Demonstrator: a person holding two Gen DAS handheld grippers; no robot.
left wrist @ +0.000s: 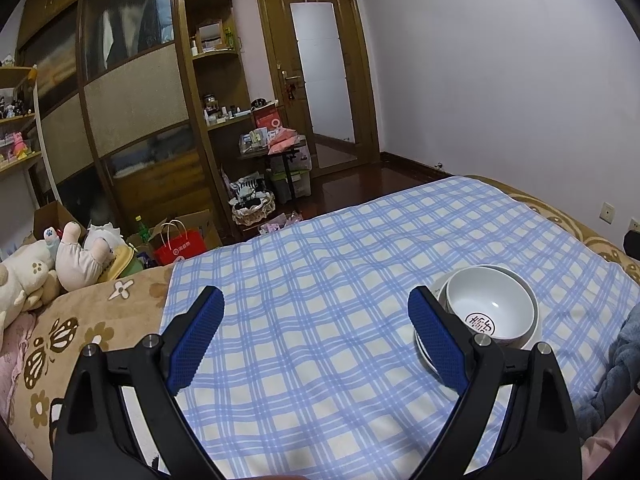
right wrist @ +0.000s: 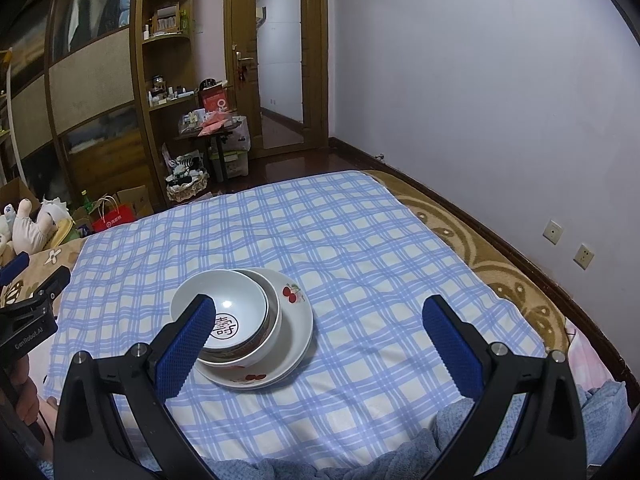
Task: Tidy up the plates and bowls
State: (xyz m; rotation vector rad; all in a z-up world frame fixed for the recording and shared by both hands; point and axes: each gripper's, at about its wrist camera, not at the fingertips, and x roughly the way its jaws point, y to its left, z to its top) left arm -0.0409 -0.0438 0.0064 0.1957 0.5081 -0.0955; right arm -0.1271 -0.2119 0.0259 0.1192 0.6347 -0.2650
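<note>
The white bowl with a dark round mark inside sits nested in a second bowl, and both rest on stacked plates painted with red cherries; the stack sits on the blue checked cloth spread over the bed; the right claw hangs above the cloth with its blue pads wide apart and empty, the left pad in front of the bowls; the left claw is likewise spread wide and empty, left of the stack; stuffed toys lie at the bed's far left.
</note>
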